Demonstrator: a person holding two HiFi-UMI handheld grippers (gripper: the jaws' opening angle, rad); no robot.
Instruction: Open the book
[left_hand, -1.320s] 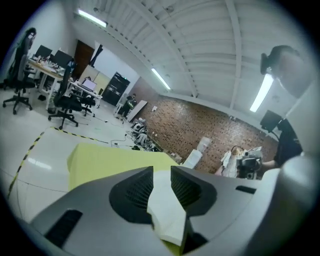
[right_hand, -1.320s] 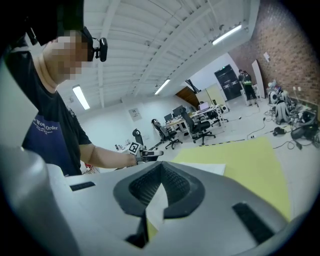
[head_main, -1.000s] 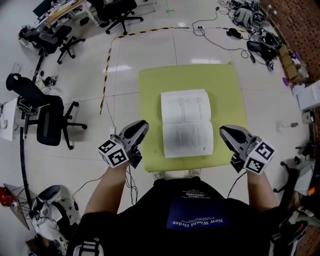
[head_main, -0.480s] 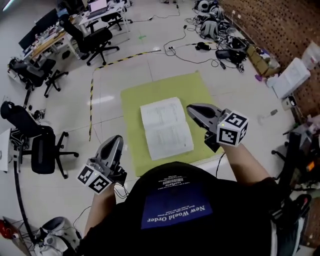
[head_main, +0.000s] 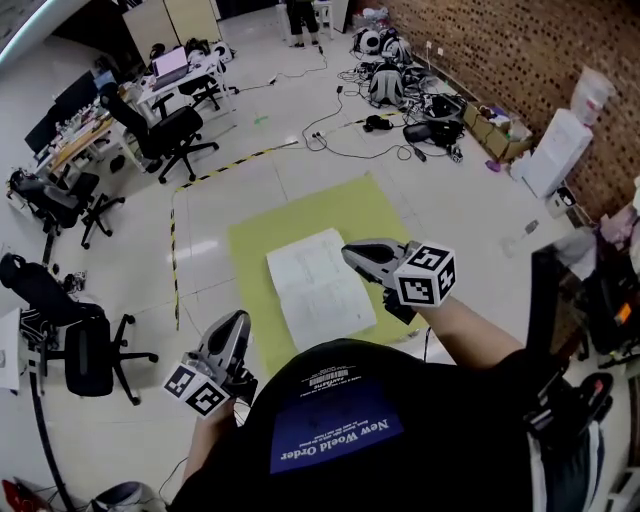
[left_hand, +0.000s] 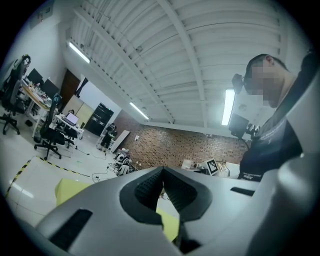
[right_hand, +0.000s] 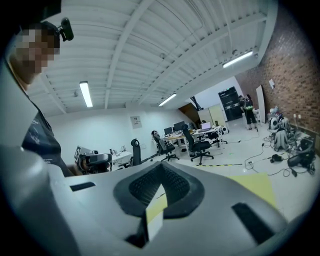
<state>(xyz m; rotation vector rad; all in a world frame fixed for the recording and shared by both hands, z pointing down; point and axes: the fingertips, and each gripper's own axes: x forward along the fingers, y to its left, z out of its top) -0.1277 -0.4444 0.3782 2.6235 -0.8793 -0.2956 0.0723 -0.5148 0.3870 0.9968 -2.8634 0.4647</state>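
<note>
Lying open: white paper book (head_main: 315, 290) on yellow-green square mat (head_main: 255, 240), ahead at twelve o'clock. Clenched on nothing: grey left gripper (head_main: 238, 322) at seven o'clock of it, grey right gripper (head_main: 352, 252) at three. Risk: a low sweep ruffling pages shut.

Left tongs (head_main: 238, 320): jaws pressed together, nothing between them, held low by the left hip, pointing about level. Right tongs (head_main: 352, 252): jaws together, empty, held higher, right forearm (head_main: 470, 328) stretched forward.
</note>
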